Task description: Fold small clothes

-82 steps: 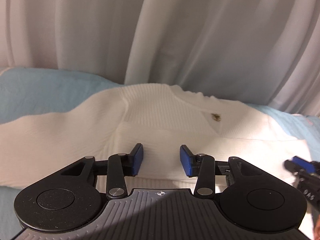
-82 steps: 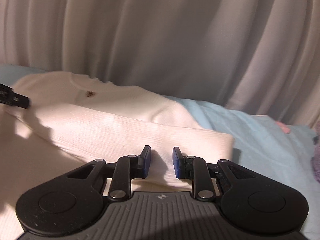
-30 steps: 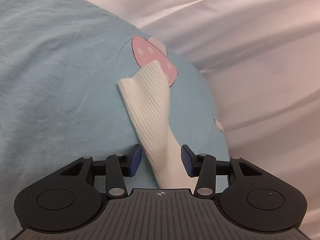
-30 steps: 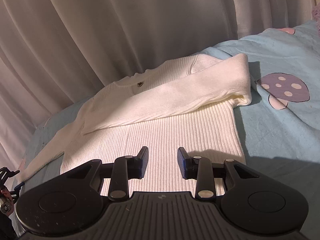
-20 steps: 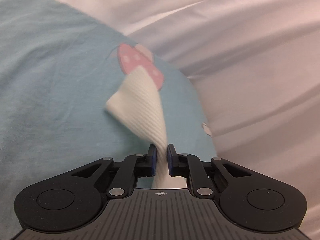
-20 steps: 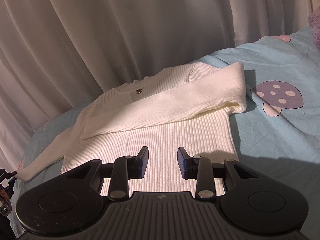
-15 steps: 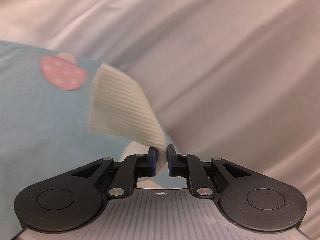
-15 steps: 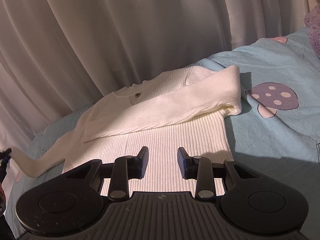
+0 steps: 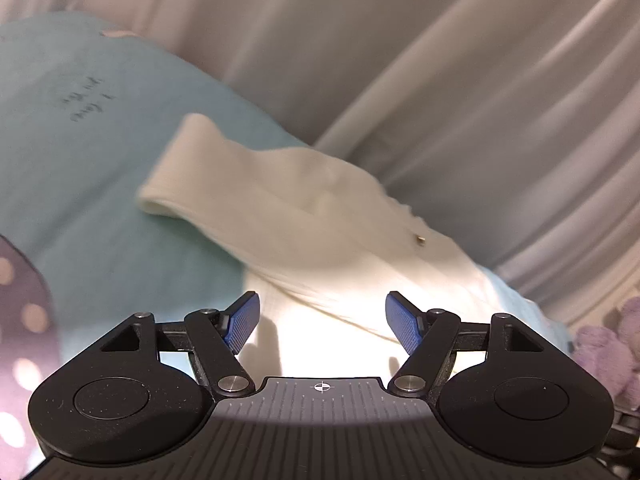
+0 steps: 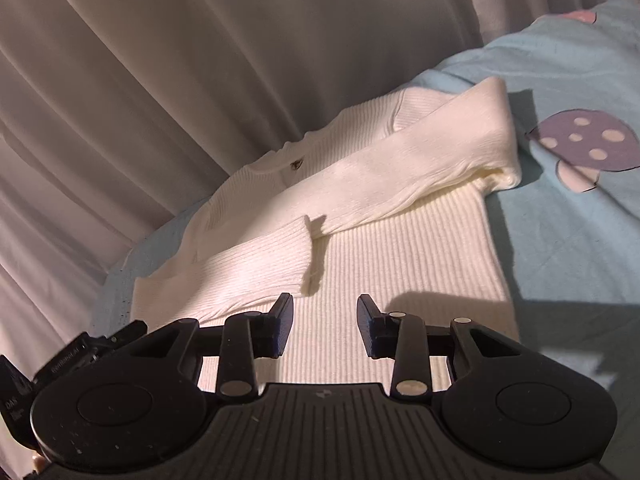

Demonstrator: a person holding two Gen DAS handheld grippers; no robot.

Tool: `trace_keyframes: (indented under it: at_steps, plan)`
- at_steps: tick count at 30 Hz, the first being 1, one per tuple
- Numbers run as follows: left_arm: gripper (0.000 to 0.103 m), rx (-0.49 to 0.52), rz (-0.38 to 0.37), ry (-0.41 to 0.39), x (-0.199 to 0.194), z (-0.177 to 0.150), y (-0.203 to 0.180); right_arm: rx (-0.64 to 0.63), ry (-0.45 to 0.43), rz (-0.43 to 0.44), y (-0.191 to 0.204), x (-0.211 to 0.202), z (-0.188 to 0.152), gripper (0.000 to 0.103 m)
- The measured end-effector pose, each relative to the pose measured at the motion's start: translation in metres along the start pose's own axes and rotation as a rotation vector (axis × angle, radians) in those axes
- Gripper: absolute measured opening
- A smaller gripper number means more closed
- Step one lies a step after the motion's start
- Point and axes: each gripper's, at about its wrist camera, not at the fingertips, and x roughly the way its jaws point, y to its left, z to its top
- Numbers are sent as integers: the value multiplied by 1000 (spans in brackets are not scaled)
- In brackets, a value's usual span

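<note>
Pale curtains (image 10: 168, 92) hang in long folds behind the bed, and below them lies a light blue sheet (image 10: 568, 240) printed with a purple spotted mushroom (image 10: 584, 144). Flat on that sheet rests the white ribbed sweater (image 10: 400, 256), neckline toward the curtains, with a small dark button (image 10: 296, 165) near the collar. One sleeve (image 10: 432, 156) is folded across the chest, its fold bulging out at the sweater's edge beside the mushroom; the other sleeve (image 10: 256, 268) lies doubled over the body from the opposite side, its cuff just short of the first sleeve. Over the sweater's hem, the right gripper (image 10: 325, 322) has its jaws partly apart and nothing between them. From the other side the left gripper (image 9: 322, 320) has just been opening, its blue pads (image 9: 240, 322) wide apart and empty above bright white knit; that view is blurred. Beside the sweater in the left view, a purple fuzzy thing (image 9: 612, 344) sits at the frame's edge. Open blue sheet stretches past the mushroom, well clear of the sweater.
</note>
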Motion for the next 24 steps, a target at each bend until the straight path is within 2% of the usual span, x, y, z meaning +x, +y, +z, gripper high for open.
trace_keyframes:
  at_steps: [3,6,9,12,13,17,20,22,24]
  plan:
    - [76,-30,119,-45,-6,17,25,-7,5,8,7,24,9,38]
    - [78,-83,140,-74,-16,17,38,-59,23,-14,18,50,16,38]
    - [78,-61,169,-75,-15,17,39,-148,19,-41,33,69,17,37]
    - [78,-25,183,-74,-11,15,36,-235,22,-40,48,76,15,6]
    - [78,-19,182,-72,-9,14,35,-262,15,-33,53,75,15,5]
    - [78,19,163,-65,-3,16,27,-428,-190,-92,73,39,27,5]
    - [78,72,157,-61,5,19,16,-466,-293,-222,60,23,46,5]
    - [78,111,149,-61,10,20,8,-414,-279,-289,35,21,61,6]
    - [78,146,139,-60,16,20,0,-354,-235,-300,13,24,70,7]
